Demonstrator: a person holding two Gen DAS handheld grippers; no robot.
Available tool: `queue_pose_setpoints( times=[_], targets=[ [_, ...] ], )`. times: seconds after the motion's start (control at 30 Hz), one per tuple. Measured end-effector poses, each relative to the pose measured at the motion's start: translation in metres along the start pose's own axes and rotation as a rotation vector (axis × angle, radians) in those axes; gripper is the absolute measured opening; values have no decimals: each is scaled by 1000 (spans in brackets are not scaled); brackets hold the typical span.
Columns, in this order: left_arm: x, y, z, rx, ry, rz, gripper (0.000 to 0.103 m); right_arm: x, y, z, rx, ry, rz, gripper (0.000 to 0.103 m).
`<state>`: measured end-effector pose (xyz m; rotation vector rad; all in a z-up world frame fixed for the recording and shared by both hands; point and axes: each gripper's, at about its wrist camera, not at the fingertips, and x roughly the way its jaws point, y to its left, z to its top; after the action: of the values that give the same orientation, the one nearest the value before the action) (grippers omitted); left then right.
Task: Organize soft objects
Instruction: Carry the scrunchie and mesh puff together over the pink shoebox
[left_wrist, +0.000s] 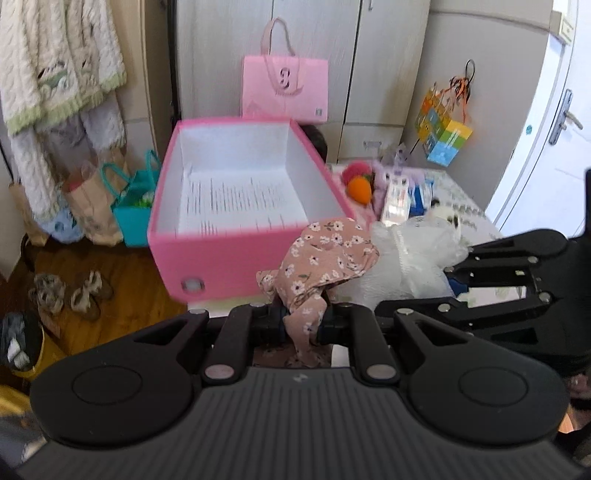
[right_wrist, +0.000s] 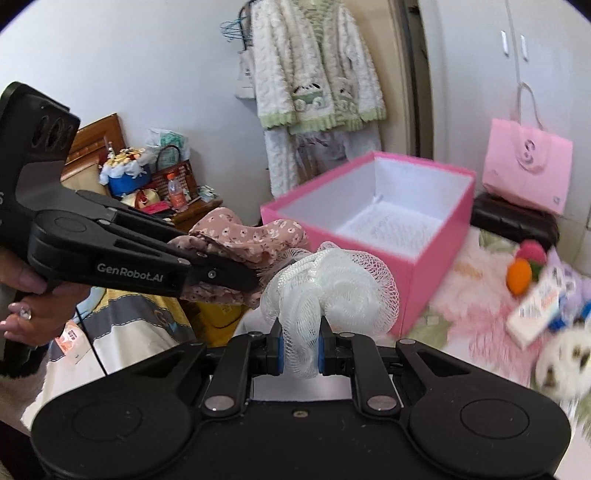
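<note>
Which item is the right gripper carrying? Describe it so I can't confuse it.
Start at the open pink box. Just in front of it, the right gripper pinches a white mesh bath pouf: netted and ruffled, unlike the flowered pink cloth beside it.

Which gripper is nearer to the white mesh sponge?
Right. The right gripper is shut on the white mesh sponge; the left gripper, beside it, is shut on the floral cloth.

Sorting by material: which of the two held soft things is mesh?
The white pouf in the right claw; the left claw holds flowered cloth.
</note>
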<state>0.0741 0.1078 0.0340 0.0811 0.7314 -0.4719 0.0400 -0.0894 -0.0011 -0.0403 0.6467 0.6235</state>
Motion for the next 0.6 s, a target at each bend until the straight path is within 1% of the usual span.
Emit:
queue_pose_setpoints(
  times=[0.13, 0.27, 0.37, 0.47, 0.53, 0.6],
  targets=[
    [5, 11, 37, 4, -64, 9, 13, 11, -15, 42, -36, -21, 24, 20],
    [26, 22, 74, 3, -111, 49, 13, 31, -43, 81, -42, -26, 42, 21],
    [54, 32, 102, -11, -96, 71, 13, 57, -67, 105, -69, 7, 53, 21],
    [89, 46, 125, -38, -64, 101, 13, 93, -96, 128, -98, 38, 30, 21],
    [114, 56, 137, -62, -30, 108, 13, 117, -116, 141, -121, 63, 23, 21],
    [141, 65, 147, -89, 0, 98, 13, 140, -135, 150, -130, 111, 24, 21]
  ],
)
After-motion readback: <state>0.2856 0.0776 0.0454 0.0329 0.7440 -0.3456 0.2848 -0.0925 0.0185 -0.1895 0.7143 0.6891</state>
